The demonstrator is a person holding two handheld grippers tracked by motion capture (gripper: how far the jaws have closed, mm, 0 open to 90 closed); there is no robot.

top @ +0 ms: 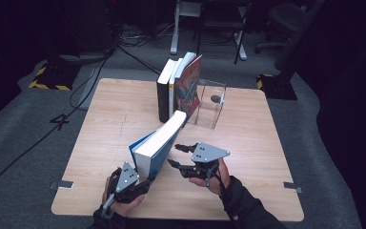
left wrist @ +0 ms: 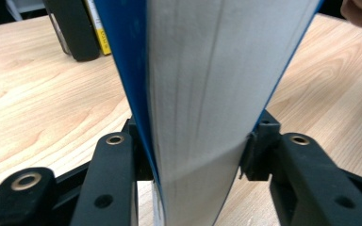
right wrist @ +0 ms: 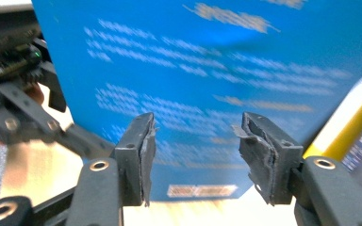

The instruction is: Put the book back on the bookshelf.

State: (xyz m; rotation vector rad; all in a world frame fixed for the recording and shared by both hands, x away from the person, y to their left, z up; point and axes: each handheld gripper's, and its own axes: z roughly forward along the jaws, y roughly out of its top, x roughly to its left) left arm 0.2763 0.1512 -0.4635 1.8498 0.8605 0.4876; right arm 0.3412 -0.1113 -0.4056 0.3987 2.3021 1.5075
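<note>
A thick blue book (top: pixel 158 143) stands tilted on the wooden table, its pale page edge facing up and toward me. My left gripper (top: pixel 147 180) is shut on its near lower end; in the left gripper view the jaws (left wrist: pixel 195 157) press on both blue covers around the white pages (left wrist: pixel 207 84). My right gripper (top: pixel 173 155) hovers just right of the book, open, pointing at its cover. In the right gripper view the worn pads (right wrist: pixel 195 150) stand apart with nothing between them, the blue back cover (right wrist: pixel 217 75) just beyond.
Several books (top: pixel 176 88) stand upright at the table's far middle beside a clear acrylic bookend (top: pixel 213 109). A black book (left wrist: pixel 73 28) stands behind on the left. The wooden table (top: pixel 105 124) has bare surface left and right. Chairs and cables lie beyond.
</note>
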